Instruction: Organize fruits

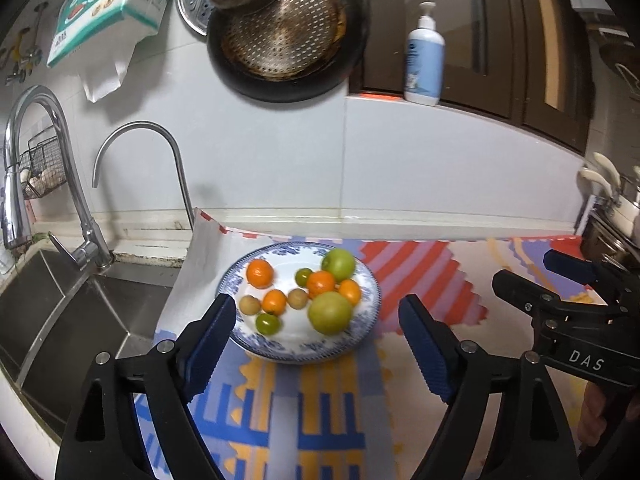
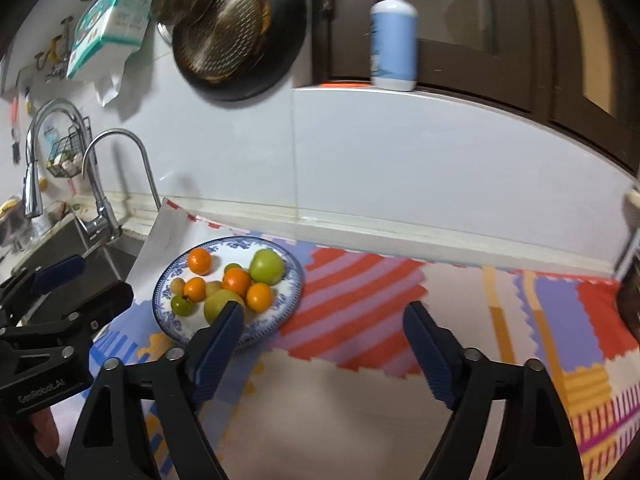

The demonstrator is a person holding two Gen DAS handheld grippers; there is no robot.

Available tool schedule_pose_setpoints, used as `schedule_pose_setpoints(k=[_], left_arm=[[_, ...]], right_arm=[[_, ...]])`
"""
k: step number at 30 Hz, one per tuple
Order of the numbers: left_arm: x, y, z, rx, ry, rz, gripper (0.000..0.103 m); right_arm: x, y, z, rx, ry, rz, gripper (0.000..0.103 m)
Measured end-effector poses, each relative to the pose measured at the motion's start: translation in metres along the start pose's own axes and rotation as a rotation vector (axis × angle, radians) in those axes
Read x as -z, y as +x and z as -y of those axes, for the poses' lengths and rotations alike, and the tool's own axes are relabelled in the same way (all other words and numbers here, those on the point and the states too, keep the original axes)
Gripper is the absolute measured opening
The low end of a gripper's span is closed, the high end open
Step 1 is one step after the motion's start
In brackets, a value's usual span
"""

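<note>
A blue-patterned white plate (image 1: 280, 350) sits on a colourful mat and holds several fruits: orange mandarins (image 1: 259, 273), two large green fruits (image 1: 330, 312), small green ones (image 1: 267, 323) and tan longans (image 1: 249, 304). My left gripper (image 1: 318, 336) is open and empty, hovering just in front of the plate. My right gripper (image 2: 324, 340) is open and empty, to the right of the plate (image 2: 288, 280) over the mat. Each gripper shows at the edge of the other's view.
A steel sink (image 1: 60, 312) with two taps (image 1: 48, 168) lies left of the plate. A dark pan (image 1: 286, 36) and a tissue pack (image 1: 104, 4) hang on the wall. A pump bottle (image 1: 424, 60) stands on the ledge. The mat (image 2: 400, 300) stretches right.
</note>
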State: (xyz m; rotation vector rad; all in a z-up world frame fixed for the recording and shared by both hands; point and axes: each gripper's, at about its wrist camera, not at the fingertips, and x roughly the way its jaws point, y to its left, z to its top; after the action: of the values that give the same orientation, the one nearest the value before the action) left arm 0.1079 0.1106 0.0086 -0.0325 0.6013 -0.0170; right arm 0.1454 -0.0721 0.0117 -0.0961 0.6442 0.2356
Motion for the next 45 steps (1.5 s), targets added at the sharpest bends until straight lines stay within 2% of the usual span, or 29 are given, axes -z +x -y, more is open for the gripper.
schedule_pose_setpoints(k=[6,9,16,20,29,45], left_arm=[[0.009,-0.027,0.02,0.028,0.023,0.015,0.091],[0.014,-0.041,0.03,0.024,0.037,0.031,0.096],[0.025,-0.062,0.053,0.004,0.049,0.038,0.103],[0.03,-0.069,0.064,0.005,0.052,0.035,0.103],[0.04,-0.087,0.086,-0.003,0.049,0.042,0.103],[0.048,-0.116,0.102,-0.002,0.066,0.078,0.103]], right_arm=[[0.018,-0.035,0.01,0.029,0.009,0.012,0.086],[0.027,-0.052,0.017,0.032,0.034,0.015,0.088],[0.046,-0.086,0.035,0.107,0.06,0.043,0.092],[0.057,-0.105,0.046,0.149,0.079,0.061,0.095],[0.072,-0.129,0.064,0.174,0.072,0.048,0.095],[0.085,-0.156,0.076,0.157,0.08,0.074,0.095]])
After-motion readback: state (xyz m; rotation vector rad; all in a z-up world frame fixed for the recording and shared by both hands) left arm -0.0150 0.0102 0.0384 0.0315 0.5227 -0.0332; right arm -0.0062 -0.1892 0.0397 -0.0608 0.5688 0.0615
